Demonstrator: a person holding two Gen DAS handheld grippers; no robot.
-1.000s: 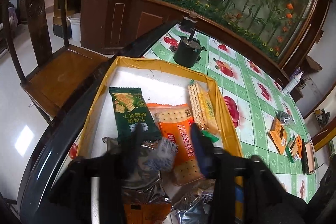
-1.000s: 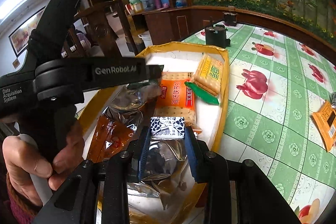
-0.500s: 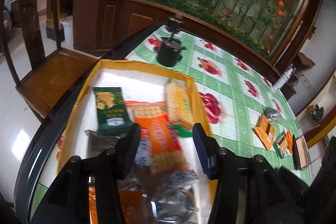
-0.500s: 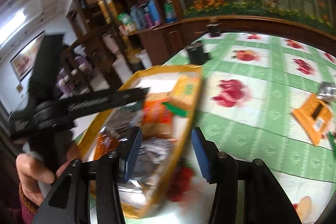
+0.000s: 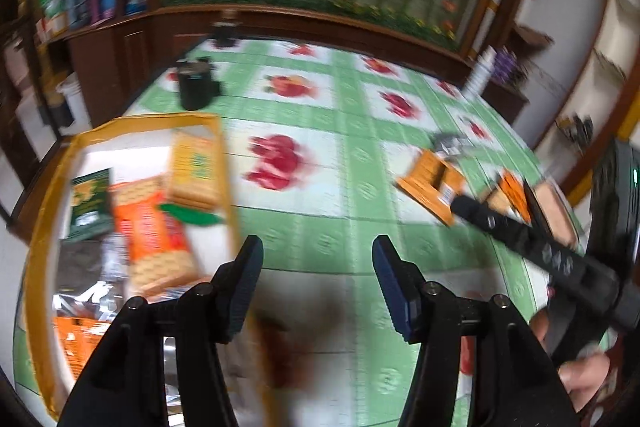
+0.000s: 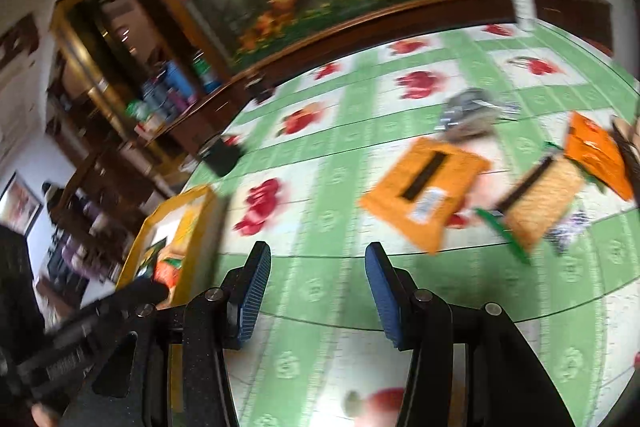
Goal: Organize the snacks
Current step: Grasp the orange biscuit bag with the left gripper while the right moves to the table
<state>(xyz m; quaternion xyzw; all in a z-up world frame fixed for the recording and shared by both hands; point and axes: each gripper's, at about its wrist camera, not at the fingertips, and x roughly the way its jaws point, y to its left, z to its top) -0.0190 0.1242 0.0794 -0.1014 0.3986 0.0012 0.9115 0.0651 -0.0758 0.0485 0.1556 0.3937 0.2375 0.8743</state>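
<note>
Left tool (image 5: 318,259): black metal arms with ribbed blue pads, spread wide with nothing between them; it hangs over the bare cloth just to the right of the box.
Right tool (image 6: 316,267): same build, black arms and ribbed blue pads, released and empty; it points at the cloth between the box and the loose packets.
Desk (image 5: 340,163): round, with a dark wooden rim, covered by a glossy green and white checked cloth printed with red fruit.
Box (image 5: 40,227): shallow, rectangular, yellow cardboard walls and a white floor; it sits at the left edge of the desk.
Snacks in the box: a flat dark green packet (image 5: 90,203), an orange cracker packet (image 5: 154,239) lying lengthwise, a clear sleeve of square yellow biscuits (image 5: 196,167) against the right wall, and crinkled silver foil bags (image 5: 88,291) at the near end. Motion blur hides finer print.
Loose snacks: a flat orange pouch (image 6: 426,193) with a dark stripe, a sleeve of tan crackers (image 6: 542,197) just beside it, another orange bag (image 6: 596,151) farther right, and a crumpled grey foil wrapper (image 6: 468,113) behind the pouch; all lie on the cloth well apart from the box.
Black pot (image 5: 196,87): squat, dark, cylindrical, standing beyond the box.
</note>
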